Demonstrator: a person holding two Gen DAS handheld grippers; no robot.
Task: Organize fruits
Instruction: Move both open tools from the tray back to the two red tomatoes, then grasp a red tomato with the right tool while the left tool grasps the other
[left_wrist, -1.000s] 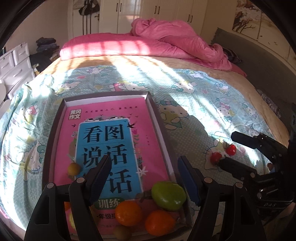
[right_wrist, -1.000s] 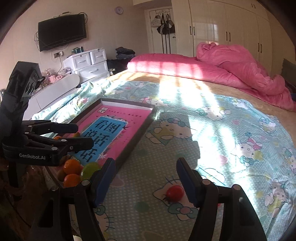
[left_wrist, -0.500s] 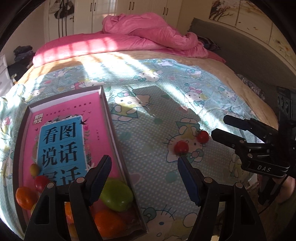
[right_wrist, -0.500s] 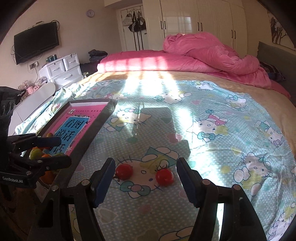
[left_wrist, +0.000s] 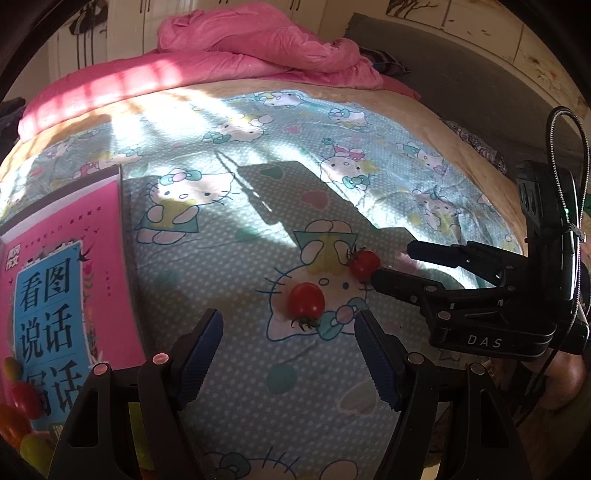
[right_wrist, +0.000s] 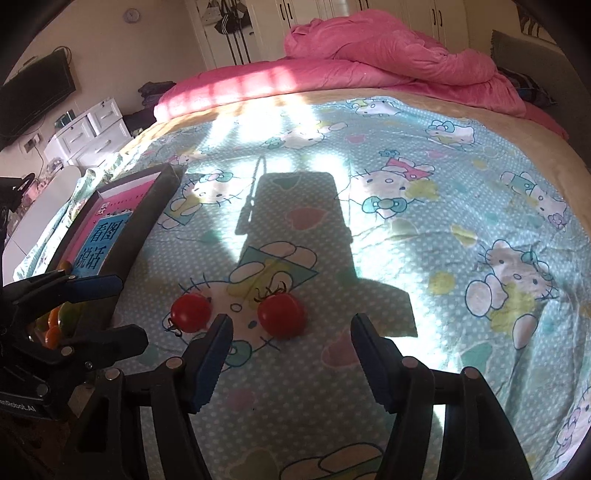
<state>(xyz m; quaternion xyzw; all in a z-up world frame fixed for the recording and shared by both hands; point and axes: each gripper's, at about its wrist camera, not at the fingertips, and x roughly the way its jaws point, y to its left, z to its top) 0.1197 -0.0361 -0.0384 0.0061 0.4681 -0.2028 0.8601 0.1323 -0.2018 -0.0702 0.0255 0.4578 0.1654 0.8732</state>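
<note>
Both grippers have swung away from the tray and closed in on the two cherry tomatoes lying loose on the bed sheet. Up close, the left gripper (left_wrist: 288, 354) sits with its jaws spread wide and empty, and the nearer cherry tomato (left_wrist: 306, 301) lies on the sheet just beyond its fingertips, stem end toward the camera. The right gripper (right_wrist: 290, 354) is spread apart too, holding nothing, with the second cherry tomato (right_wrist: 281, 315) just past its tips, closer to the left-hand finger. The two tomatoes lie near each other on a cartoon cat's face printed on the bed sheet (right_wrist: 424, 229), not touching. Off to the left rests the dark-rimmed tray (right_wrist: 147, 218) with a pink book (left_wrist: 62, 258) flat inside it, and several orange, red and green fruits (left_wrist: 22, 417) gathered at its near end. Farther back, a pink duvet (right_wrist: 388, 62) lies bunched at the head of the bed.
</note>
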